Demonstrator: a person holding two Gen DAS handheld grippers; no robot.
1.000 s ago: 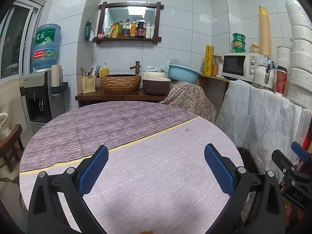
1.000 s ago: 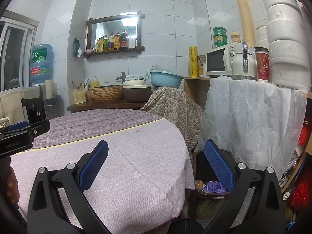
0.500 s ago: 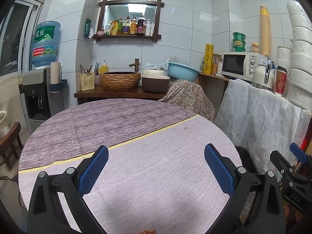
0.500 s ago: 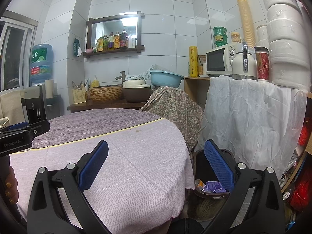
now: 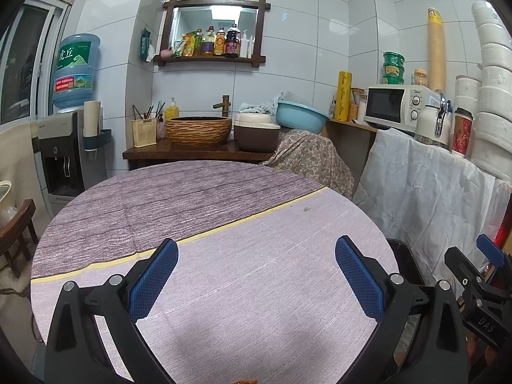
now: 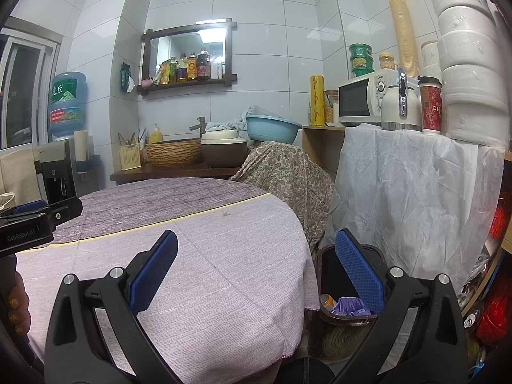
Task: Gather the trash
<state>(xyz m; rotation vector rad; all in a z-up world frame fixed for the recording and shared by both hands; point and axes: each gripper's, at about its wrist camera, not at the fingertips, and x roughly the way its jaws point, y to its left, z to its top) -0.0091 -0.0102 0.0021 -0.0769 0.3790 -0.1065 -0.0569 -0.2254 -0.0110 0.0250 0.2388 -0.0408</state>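
Note:
My left gripper (image 5: pixel 256 249) is open above the near half of a round table (image 5: pixel 198 201) covered in purple and lilac cloth, with nothing between its blue pads. My right gripper (image 6: pixel 256 240) is also open and empty, over the table's right edge. Beside that edge on the floor stands a black trash bin (image 6: pixel 328 268) holding a purple wrapper (image 6: pixel 350 306) and an orange item (image 6: pixel 327 300). A small dark speck (image 5: pixel 306 208) lies on the cloth near the yellow seam. The right gripper (image 5: pixel 480 275) shows at the left wrist view's right edge, and the bin (image 5: pixel 404 256) sits just left of it.
A white-draped counter (image 6: pixel 409 192) with a microwave (image 6: pixel 361 99), a flask and stacked bowls stands right of the bin. A floral-covered object (image 6: pixel 288 176) sits behind the table. A wooden sink shelf (image 5: pixel 198 152), a water dispenser (image 5: pixel 64 153) and a chair (image 5: pixel 19 227) line the back and left.
The left wrist view has shifted very slightly. The right gripper has stayed put, and both grippers remain open.

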